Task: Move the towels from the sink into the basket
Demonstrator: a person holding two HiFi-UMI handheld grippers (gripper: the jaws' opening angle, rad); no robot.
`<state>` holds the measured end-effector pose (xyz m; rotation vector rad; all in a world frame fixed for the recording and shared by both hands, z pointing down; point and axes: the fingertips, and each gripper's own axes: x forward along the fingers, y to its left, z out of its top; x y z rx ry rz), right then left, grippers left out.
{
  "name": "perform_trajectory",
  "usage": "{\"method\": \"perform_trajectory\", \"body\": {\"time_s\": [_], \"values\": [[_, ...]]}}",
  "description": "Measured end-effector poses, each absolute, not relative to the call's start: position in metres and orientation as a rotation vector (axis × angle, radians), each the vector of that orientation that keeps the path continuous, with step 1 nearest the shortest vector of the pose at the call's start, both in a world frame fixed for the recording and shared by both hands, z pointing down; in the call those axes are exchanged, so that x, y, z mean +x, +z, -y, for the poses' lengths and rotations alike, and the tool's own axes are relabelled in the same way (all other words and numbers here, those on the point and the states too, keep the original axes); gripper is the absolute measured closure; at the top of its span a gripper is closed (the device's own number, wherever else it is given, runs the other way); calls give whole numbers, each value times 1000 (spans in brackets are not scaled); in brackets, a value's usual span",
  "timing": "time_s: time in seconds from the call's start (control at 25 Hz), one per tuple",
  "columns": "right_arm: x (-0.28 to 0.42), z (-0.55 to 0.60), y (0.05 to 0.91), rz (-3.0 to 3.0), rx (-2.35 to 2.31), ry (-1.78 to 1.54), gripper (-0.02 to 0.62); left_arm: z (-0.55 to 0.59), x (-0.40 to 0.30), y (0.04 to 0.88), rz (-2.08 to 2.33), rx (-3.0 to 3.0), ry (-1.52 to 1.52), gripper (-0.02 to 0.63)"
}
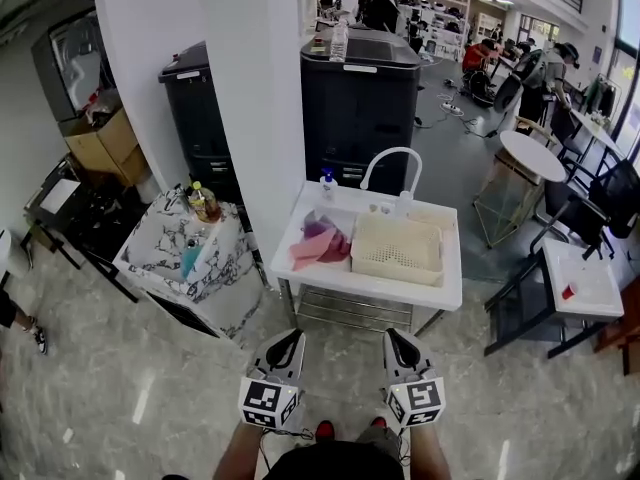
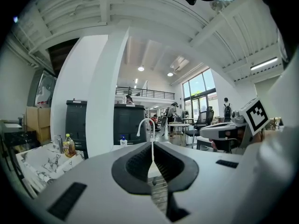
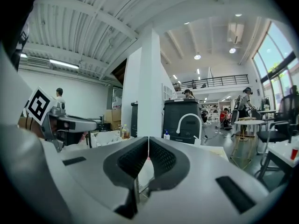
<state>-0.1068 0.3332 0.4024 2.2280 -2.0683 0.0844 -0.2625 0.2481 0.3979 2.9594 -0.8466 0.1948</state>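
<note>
**A:** What does the head view give you?

**B:** I see the pink towels (image 1: 320,243) bunched in the left part of the white sink (image 1: 360,290). They lie just beside the cream basket (image 1: 398,249), which sits in the right part. A white faucet (image 1: 392,160) arches behind the basket. I'm holding my left gripper (image 1: 290,336) and right gripper (image 1: 392,334) low in front of the sink, side by side and well apart from the towels.

**A:** And the left gripper view?

**B:** My left jaws are pressed together tip to tip with nothing between them. Beyond them I see the faucet, and a drink bottle (image 2: 68,146) on a marbled table (image 2: 39,160) to the left.

**A:** The right gripper view?

**B:** The same here: the jaws meet, empty. The faucet stands ahead, a little right of the tips. I cannot make out the towels from here.
</note>
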Motion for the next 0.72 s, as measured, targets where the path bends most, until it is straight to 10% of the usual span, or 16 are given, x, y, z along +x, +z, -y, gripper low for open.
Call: {"method": "perform_trajectory", "body": {"time_s": [0.72], "values": [[-108,-192,423,2299,1966,103,565,-145,-259,418,1084,2833,221,589]]}}
